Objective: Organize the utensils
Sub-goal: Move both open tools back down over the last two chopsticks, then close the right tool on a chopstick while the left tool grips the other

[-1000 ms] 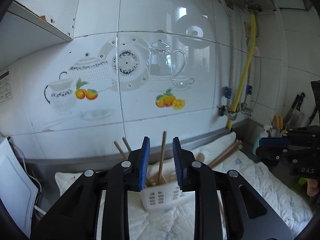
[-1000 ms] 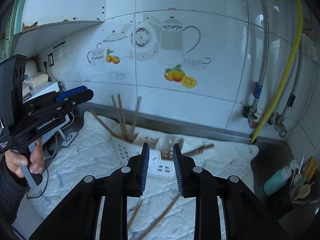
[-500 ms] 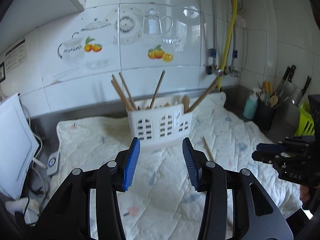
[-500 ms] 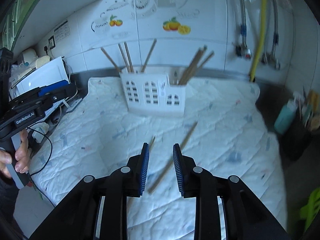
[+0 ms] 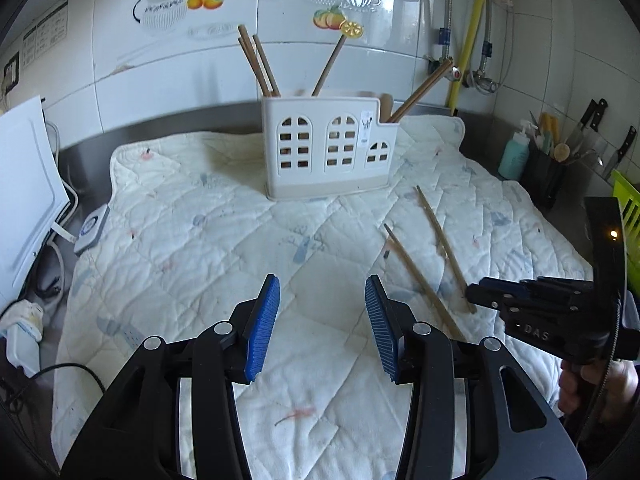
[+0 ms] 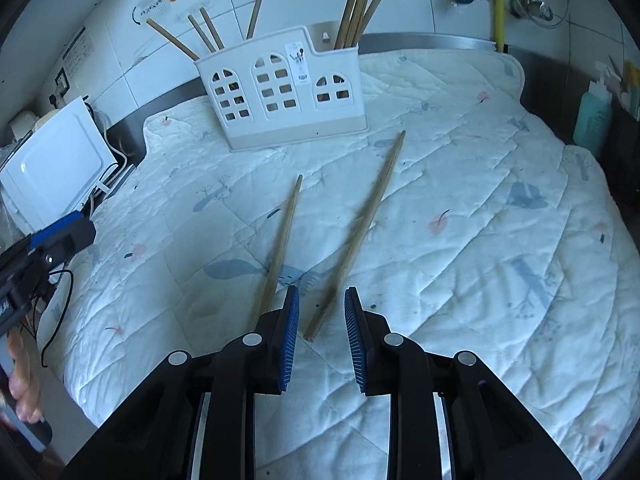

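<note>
A white utensil holder [image 5: 332,148] [image 6: 280,92] stands at the back of a quilted mat [image 5: 208,240] with several wooden chopsticks upright in it. Two loose chopsticks lie on the mat, one longer [image 6: 360,232] [image 5: 440,240] and one shorter [image 6: 280,248] [image 5: 416,276]. My right gripper [image 6: 322,300] [image 5: 478,298] hangs low over the mat, open by a narrow gap. The longer chopstick's near end lies between its jaws, and the pads do not touch it. My left gripper [image 5: 322,300] [image 6: 60,232] stands open and wider over bare mat, left of the chopsticks, holding nothing.
A white appliance [image 5: 24,184] with cables sits at the mat's left edge. To the right stand a teal bottle [image 5: 514,152], a black pot of utensils [image 5: 544,168], knives [image 5: 592,116] and a green basket [image 5: 630,216]. A yellow pipe [image 5: 468,40] runs down the tiled wall.
Both grippers have sunk toward the mat and tipped downward. The left jaws have widened. The right gripper has come down over the near end of the longer loose chopstick.
</note>
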Motion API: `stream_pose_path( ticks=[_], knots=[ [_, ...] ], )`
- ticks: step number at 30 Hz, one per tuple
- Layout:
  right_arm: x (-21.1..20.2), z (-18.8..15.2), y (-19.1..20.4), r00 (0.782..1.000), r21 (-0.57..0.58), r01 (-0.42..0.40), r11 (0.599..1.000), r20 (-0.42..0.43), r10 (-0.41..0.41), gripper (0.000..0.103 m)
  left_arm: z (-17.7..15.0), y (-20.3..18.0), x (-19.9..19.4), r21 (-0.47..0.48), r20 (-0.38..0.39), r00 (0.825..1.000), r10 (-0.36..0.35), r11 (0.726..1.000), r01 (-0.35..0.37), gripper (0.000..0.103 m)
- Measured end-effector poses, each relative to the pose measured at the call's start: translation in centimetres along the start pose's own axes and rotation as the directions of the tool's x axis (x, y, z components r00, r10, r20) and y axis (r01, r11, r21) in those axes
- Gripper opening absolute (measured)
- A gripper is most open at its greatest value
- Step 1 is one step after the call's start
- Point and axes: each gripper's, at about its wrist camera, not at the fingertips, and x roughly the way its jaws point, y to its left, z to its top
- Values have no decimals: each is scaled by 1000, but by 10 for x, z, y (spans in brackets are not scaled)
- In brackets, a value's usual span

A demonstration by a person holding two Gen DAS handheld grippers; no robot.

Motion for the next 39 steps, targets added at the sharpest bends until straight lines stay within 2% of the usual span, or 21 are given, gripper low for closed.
stream_pose_path(
  ticks=[2,5,10,15,19,23,30,33,34,37,39],
  knots=[
    [7,-1,2,1000,2,19,1000,-10,-19,22,-5,-1,3,3,-9,1000,9,1000,-9,45],
    [11,-5,5,998,-13,65,998,-3,-65,14,-10,-2,7,1,-30,1000,0,1000,0,45],
    [3,-10,-4,997,-7,81,997,5,-81,7,-23,-13,15,-4,-69,997,-46,999,46,45],
    [-13,-18,-21,994,4,108,994,19,-108,6,-37,-38,22,-3,-106,988,-114,993,115,45],
    [-27,-26,-33,991,7,131,991,25,-131,6,-47,-62,25,-7,-133,973,-189,982,190,45],
    [-35,-33,-40,990,9,140,990,28,-140,6,-56,-85,28,17,-160,960,-228,972,234,45],
    [-34,-38,-43,991,25,131,991,18,-131,7,-69,-109,38,43,-194,955,-224,971,236,44],
    [-34,-38,-43,991,25,129,991,18,-129,7,-71,-110,39,68,-173,966,-191,976,205,32],
    [-34,-38,-42,991,24,131,991,17,-132,7,-70,-109,40,79,-170,969,-181,977,197,23],
    [-36,-38,-41,991,17,135,991,19,-136,7,-66,-100,38,89,-168,968,-188,975,204,10],
    [-38,-37,-40,990,12,138,990,24,-139,7,-60,-92,36,95,-148,977,-152,981,167,9]
  ],
)
